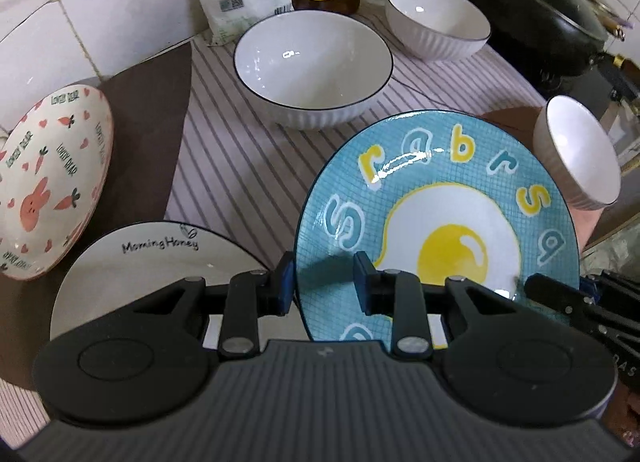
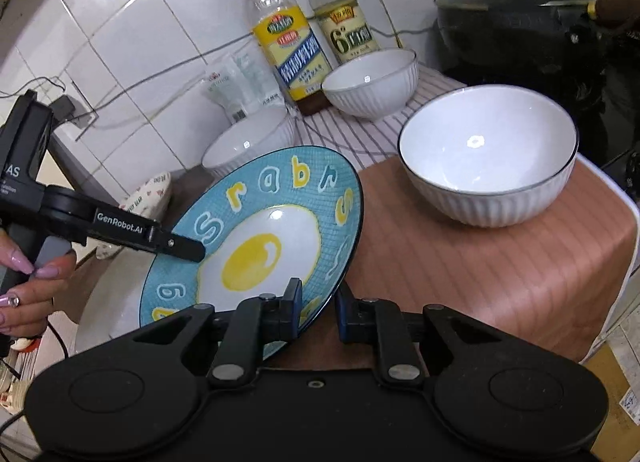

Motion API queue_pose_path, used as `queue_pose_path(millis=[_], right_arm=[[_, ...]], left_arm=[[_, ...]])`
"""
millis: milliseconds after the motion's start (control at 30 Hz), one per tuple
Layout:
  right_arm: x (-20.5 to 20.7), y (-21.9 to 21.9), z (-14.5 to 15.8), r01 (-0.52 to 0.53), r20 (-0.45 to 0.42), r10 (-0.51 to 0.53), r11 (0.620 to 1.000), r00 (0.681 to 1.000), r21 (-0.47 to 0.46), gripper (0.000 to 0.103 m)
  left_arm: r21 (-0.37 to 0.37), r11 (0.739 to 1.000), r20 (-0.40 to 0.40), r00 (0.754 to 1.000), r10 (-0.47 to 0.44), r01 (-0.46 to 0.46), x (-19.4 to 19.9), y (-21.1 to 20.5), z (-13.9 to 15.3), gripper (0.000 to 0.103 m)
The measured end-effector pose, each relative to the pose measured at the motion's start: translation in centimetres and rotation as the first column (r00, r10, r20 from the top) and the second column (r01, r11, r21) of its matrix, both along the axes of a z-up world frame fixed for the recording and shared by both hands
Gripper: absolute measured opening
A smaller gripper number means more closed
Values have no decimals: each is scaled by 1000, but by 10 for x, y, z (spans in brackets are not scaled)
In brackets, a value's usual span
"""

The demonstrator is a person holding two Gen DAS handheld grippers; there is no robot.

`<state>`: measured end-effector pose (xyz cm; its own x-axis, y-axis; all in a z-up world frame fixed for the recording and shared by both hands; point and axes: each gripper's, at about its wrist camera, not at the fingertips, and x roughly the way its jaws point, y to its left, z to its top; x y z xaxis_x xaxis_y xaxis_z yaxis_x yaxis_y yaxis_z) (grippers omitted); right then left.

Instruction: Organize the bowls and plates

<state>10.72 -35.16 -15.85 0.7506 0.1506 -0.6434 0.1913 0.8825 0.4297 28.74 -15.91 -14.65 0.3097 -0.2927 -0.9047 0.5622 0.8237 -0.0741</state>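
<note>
I have the blue egg plate [image 1: 440,202] tilted up off the counter [image 1: 224,166], held at both edges. My left claw [image 1: 326,282] pinches its left rim; my right claw [image 2: 318,308] is clamped on the near rim. Below left lies the grey "Morning Honey" plate [image 1: 132,262], the rabbit-print dish [image 1: 48,182] beside it. Three white ribbed bowls [image 1: 312,66] stand beyond.
</note>
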Motion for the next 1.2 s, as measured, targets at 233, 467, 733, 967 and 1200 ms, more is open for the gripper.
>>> queue_pose_path(millis=[233,467,733,967,1200], right_arm=[[-1,8,26,-5,26,5,1000,1000,-2,20],[6,33,57,-71,47,71,997,996,0,19],[17,73,78,-184,61,184,983,981,-1,19],[32,106,70,-254,34,253,967,967,14,19],[49,128,53,-306,-25,306,952,952,6,19]], left_arm=[[-28,998,15,998,56,-56,-11,21,27,28],[-77,979,2,982,187,-187,-31,66,51,28],[-133,929,-47,939,342,-345,-56,134,58,28],[-143,874,-133,884,448,-464,-64,188,34,28],[-108,847,-166,849,501,-521,-63,208,14,28]])
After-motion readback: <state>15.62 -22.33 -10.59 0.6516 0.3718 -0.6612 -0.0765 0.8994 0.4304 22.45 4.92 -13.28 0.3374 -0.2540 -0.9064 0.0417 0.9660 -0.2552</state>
